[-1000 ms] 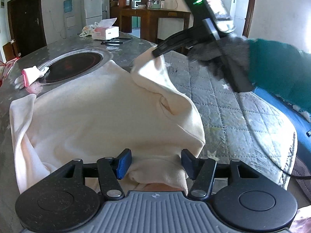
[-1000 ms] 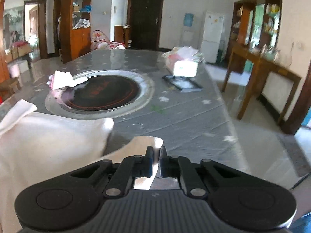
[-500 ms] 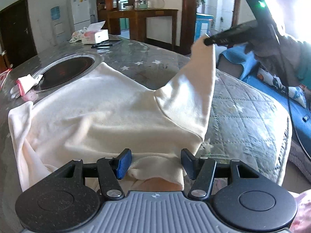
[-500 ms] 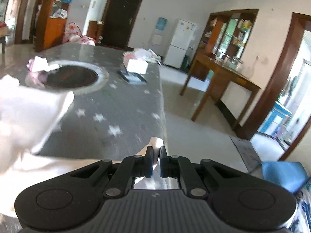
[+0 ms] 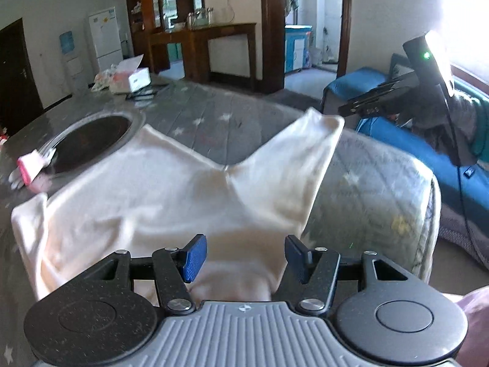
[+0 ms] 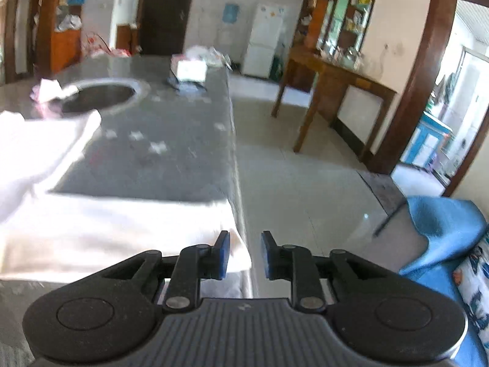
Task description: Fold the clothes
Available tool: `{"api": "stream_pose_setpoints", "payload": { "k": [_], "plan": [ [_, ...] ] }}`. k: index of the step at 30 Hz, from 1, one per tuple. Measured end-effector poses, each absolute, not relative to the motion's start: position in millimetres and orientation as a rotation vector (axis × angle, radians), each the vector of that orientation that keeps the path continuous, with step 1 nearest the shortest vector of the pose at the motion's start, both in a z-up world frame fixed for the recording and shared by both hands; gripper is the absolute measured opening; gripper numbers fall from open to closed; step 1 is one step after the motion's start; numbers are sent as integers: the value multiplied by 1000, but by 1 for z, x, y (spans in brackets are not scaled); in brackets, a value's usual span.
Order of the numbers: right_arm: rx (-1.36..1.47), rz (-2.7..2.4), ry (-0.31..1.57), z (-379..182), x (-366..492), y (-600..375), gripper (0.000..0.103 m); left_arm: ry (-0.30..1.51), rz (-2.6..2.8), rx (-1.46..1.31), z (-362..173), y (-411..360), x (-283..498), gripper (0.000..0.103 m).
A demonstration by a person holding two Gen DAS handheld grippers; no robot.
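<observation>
A cream sweatshirt [image 5: 146,192] lies spread on the grey starred table cover [image 5: 373,183]. Its right sleeve [image 5: 299,159] stretches out toward the table's right edge, blurred, with the cuff [image 5: 325,122] at the end. My left gripper [image 5: 244,258] is open at the near hem, cloth lying between and under its blue-padded fingers. In the left wrist view my right gripper [image 5: 343,110] hovers just right of the cuff, apart from it. In the right wrist view my right gripper [image 6: 246,255] is open and holds nothing, with the sleeve [image 6: 122,229] lying below it and to the left.
A round dark hob recess [image 5: 88,137] sits at the table's far left with a pink and white cloth [image 5: 29,168] beside it. A tissue box [image 5: 134,78] stands at the far end. A blue sofa [image 5: 443,165] lies right of the table, a wooden side table [image 6: 336,76] beyond.
My right gripper drew the sleeve out to the right, then opened and let it go. The left gripper stayed open at the hem.
</observation>
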State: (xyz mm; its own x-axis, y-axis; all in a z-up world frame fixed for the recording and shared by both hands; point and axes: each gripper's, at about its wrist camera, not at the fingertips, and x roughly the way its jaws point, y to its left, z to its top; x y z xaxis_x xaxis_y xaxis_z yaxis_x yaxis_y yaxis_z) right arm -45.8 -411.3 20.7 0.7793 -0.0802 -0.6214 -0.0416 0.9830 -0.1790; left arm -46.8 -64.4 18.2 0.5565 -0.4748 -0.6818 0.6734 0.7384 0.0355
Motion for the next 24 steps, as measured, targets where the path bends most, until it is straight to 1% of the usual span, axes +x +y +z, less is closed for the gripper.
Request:
{"api": "stream_pose_setpoints", "payload": {
  "k": [1,2,3,4,8,12,18,20,24],
  "plan": [
    [-175,2,672,23,-44,-409,23,697,-700,305,19,-69,-45,60],
    [-162,25,670,24,-41,-405,30,695,-711,299,18,-74,-44,60],
    [-149,49,668,26,-39,-402,34,694,-723,292,17,-78,-42,60],
    [-138,71,668,26,-36,-398,35,698,-734,288,15,-82,-41,60],
    [-103,126,702,15,-22,-389,35,735,-750,288,3,-92,-37,60],
    [-88,126,754,-1,-11,-387,35,769,-740,274,-6,-87,-35,60],
    [-90,144,755,-4,-9,-381,39,724,-654,223,12,-54,-27,60],
    [-91,152,754,-4,-9,-378,41,710,-569,194,20,-37,-15,60],
    [-93,168,752,-4,-9,-373,43,717,-387,129,30,0,21,60]
  ]
}}
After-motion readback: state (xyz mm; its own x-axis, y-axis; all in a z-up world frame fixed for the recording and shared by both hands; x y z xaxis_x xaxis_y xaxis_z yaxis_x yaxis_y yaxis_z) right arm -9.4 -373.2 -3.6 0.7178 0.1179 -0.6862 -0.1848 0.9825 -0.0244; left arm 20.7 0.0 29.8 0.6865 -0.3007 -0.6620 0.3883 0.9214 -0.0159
